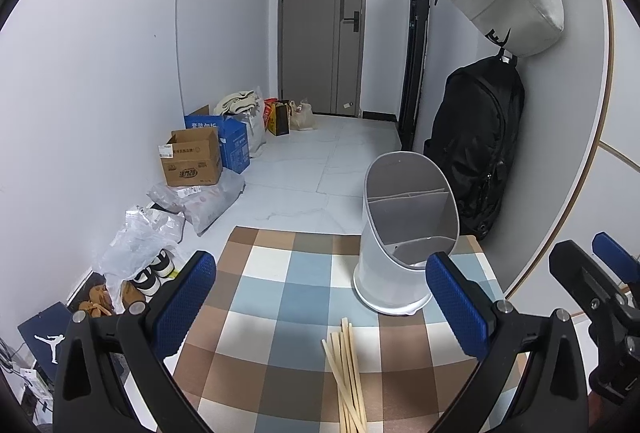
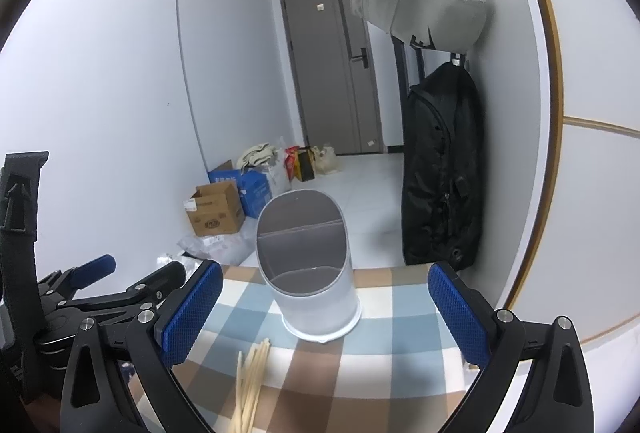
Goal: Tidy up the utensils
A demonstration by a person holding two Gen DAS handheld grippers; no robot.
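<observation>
Both grippers hang spread wide and empty over the checked cloth (image 1: 280, 297). The chopsticks (image 1: 346, 377) lie in a loose bundle just ahead of the left gripper (image 1: 320, 313), between its fingers and slightly toward its right one; from the right gripper (image 2: 326, 317) they sit ahead and to its left. The holder (image 1: 404, 233) stands upright beyond them, empty as far as shows. The sticks look light, stiff, thin and smooth, likely to roll or fan apart; pinching across the bundle near its middle seems safest.
</observation>
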